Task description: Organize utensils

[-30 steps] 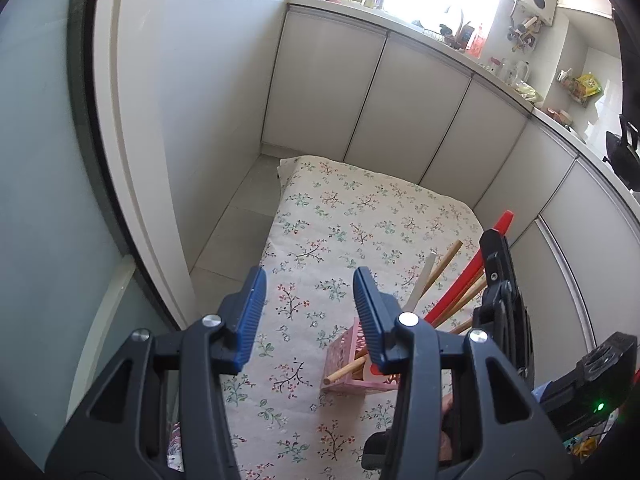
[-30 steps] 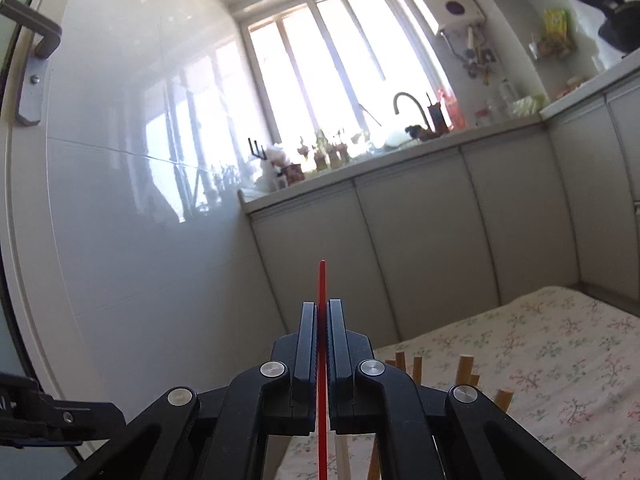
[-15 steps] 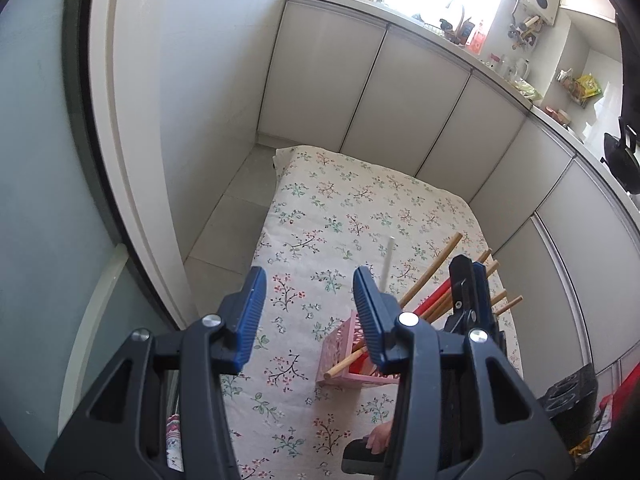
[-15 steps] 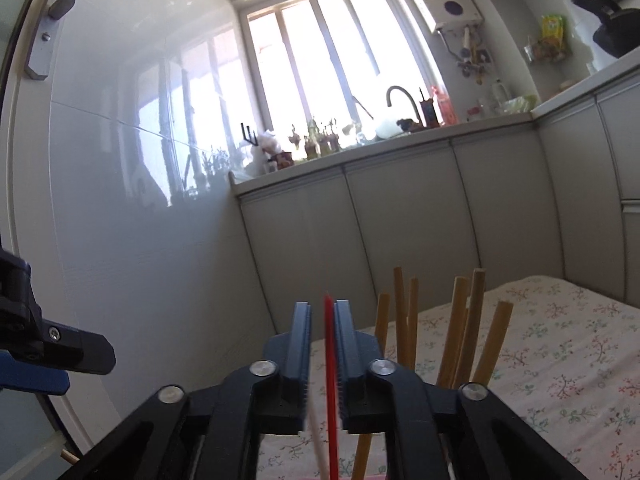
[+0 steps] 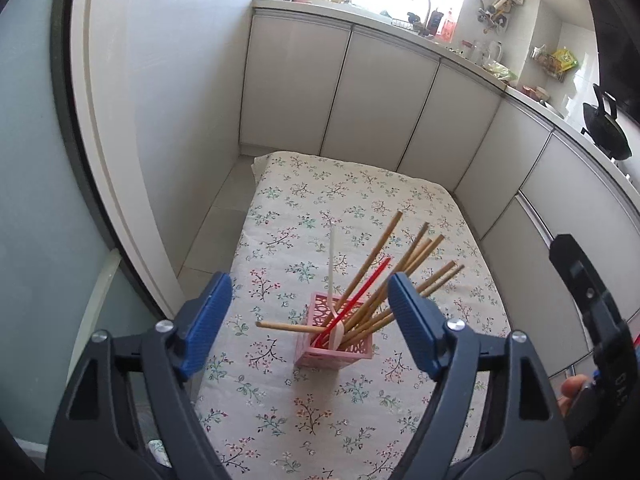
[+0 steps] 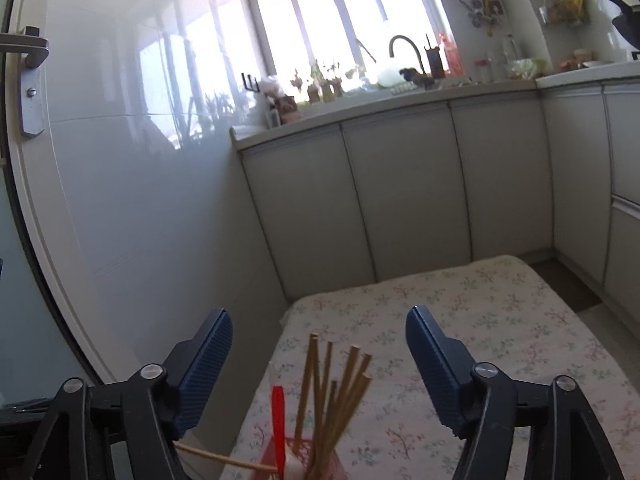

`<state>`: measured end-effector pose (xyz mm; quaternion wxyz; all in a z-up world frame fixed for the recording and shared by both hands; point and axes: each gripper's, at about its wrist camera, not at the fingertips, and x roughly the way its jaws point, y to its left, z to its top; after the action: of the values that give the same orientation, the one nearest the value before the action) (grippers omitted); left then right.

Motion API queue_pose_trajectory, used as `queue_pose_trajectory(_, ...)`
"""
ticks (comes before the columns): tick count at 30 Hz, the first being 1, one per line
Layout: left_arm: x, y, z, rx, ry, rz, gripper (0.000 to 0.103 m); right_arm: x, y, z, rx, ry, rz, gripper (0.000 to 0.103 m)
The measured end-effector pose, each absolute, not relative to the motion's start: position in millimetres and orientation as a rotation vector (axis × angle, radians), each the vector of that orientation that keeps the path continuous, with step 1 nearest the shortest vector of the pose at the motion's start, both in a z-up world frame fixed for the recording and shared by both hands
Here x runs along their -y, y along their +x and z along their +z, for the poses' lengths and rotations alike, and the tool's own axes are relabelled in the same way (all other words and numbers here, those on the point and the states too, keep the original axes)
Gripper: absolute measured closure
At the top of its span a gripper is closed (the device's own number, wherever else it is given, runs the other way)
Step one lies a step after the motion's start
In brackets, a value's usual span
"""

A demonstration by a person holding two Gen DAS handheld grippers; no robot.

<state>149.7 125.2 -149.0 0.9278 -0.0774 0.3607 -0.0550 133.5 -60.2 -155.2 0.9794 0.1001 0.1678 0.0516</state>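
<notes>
The only lettering sits on the right gripper (image 5: 592,332) at the frame's edge, too partial to read.

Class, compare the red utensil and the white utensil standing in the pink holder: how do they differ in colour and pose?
Colour: the red utensil is bright red; the white utensil is pale white. Pose: the red utensil leans to the right, alongside the wooden chopsticks, while the white utensil stands almost upright. Both are slim, sit in the pink holder and are held by neither tool.

Sunlit window (image 6: 320,20) above grey cabinets (image 6: 400,192).
</notes>
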Motion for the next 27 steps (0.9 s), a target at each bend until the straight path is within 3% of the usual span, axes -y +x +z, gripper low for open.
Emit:
queue_pose_trajectory(4,-100.2,119.6,-129.6,-0.741,-0.116,-0.085,0.001,87.2,102.8,-124.4,-0.415,0.145,0.069,0.0)
queue_pose_trajectory(15,-55.3,34.6,-52.5,-0.719,-0.072,-0.105,0.001,132.4,27.2,-52.7,-0.641,0.059,-0.042,0.0)
queue_pose_trajectory(27,-30.2,-21.2,24.2,-0.618,-0.048,-0.137,0.001,146.5,-48.4,43.5,-0.568,0.061,-0.122,0.0)
